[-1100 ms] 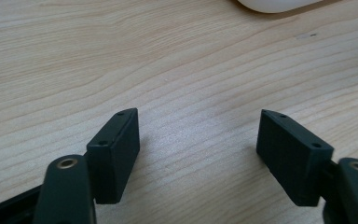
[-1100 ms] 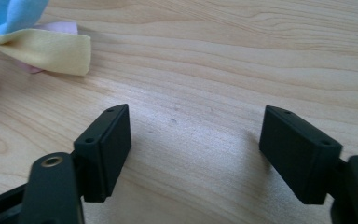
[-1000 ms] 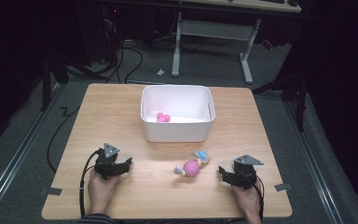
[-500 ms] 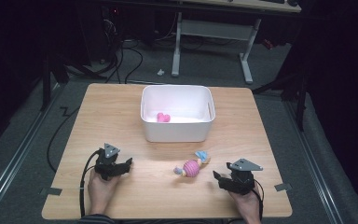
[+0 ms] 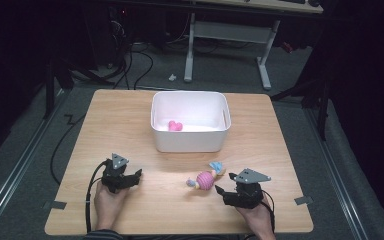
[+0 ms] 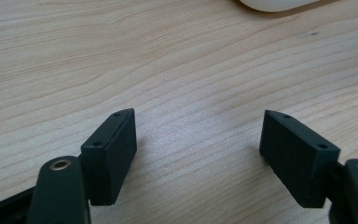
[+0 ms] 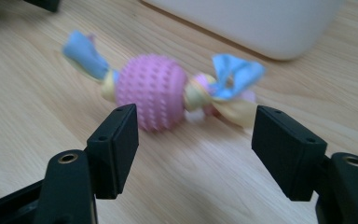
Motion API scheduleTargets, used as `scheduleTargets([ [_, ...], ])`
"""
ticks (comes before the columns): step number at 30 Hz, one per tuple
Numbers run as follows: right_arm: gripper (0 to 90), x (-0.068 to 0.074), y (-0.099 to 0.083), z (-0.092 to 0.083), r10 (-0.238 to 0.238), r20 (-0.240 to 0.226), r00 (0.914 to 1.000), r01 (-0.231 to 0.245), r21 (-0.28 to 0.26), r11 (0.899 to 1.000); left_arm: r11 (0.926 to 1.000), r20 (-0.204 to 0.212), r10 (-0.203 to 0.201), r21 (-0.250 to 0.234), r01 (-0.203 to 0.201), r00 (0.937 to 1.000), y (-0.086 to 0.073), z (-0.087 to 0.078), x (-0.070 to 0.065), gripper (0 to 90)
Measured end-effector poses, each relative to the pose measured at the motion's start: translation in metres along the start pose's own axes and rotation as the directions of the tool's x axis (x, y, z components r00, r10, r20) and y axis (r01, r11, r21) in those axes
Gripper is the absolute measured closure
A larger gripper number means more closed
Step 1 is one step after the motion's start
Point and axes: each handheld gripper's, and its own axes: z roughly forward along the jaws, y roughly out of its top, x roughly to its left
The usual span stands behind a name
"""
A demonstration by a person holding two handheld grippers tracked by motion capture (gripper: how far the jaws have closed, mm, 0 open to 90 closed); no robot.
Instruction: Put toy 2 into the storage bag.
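Nearest, the right claw [image 5: 224,191] hangs just above the table [image 5: 285,165], its jaws spread apart and having just been opening, with nothing between them. The left claw [image 5: 134,178] sits low at the near left, jaws also spread over bare wood. Just beyond the right claw lies the pink ball toy [image 7: 154,91] with blue and yellow cloth ends, untouched. Farther back stands the white bin [image 5: 190,141], with a small pink thing [image 5: 175,126] lying inside.
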Motion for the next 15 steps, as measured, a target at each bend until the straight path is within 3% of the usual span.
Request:
scheduleTargets([
  [15,26.5,0.016,0.021,0.023,-0.068,-0.077,0.9947,0.07,0.02,0.997,1.0,0.001,-0.003,0.0,0.003,1.0,0.0,0.0,0.0,27.8],
])
